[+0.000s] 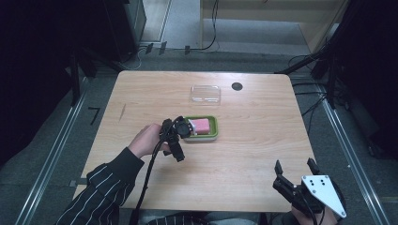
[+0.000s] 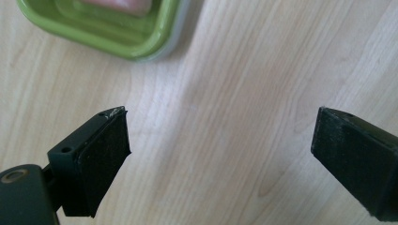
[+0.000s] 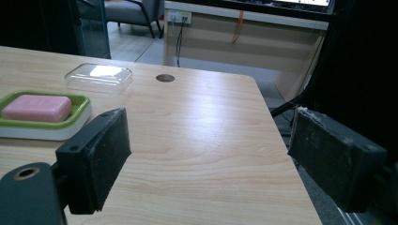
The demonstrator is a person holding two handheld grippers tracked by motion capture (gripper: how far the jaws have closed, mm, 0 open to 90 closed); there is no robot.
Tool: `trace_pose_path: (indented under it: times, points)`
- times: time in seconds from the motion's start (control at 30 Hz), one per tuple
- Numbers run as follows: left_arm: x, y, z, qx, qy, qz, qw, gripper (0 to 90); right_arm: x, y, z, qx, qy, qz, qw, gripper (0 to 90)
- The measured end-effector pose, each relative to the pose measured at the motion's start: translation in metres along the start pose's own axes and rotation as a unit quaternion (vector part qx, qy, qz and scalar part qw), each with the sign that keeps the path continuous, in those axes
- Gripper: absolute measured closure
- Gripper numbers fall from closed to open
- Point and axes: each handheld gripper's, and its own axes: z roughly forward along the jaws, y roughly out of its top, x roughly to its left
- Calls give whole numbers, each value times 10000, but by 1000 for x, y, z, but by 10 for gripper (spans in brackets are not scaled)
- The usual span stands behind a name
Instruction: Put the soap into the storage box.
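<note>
Nearest you, your right claw waits at the near right corner of the counter, its jaws spread wide and holding nothing, well apart from the work. Farther in, your left claw sits just beside the near left end of the green soap dish, also spread and empty; in the left gripper view its pads frame bare wood, with the dish rim just beyond them. The pink soap bar lies inside that dish, roughly mid-counter. Beyond it, the clear plastic lid rests on the counter toward the far edge, near a dark round grommet hole. The risk, as I judge it, is that you close on the dish rim instead of the soap: the dish looks light and would likely slide or tip. The soap is also probably slick, so an off-centre pinch could squirt it out. Keep the trailing cable from dragging across the dish.
</note>
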Motion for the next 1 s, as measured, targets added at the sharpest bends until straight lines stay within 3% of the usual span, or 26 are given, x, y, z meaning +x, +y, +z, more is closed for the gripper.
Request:
trace_pose_path:
  times: [0.5, 0.67, 1.0]
  points:
    - [-22, -37, 7, 34, 36, -316, 9995, 52, 0, 0, 0, 1, 8, -3, 10000, 127]
    - [-31, -52, 12, 40, -102, -436, 9990, 51, 0, 0, 0, -1, 6, -12, 10000, 127]
    - [-44, -77, 18, 16, -107, -612, 9981, 52, 0, 0, 0, -19, 9, -14, 10000, 127]
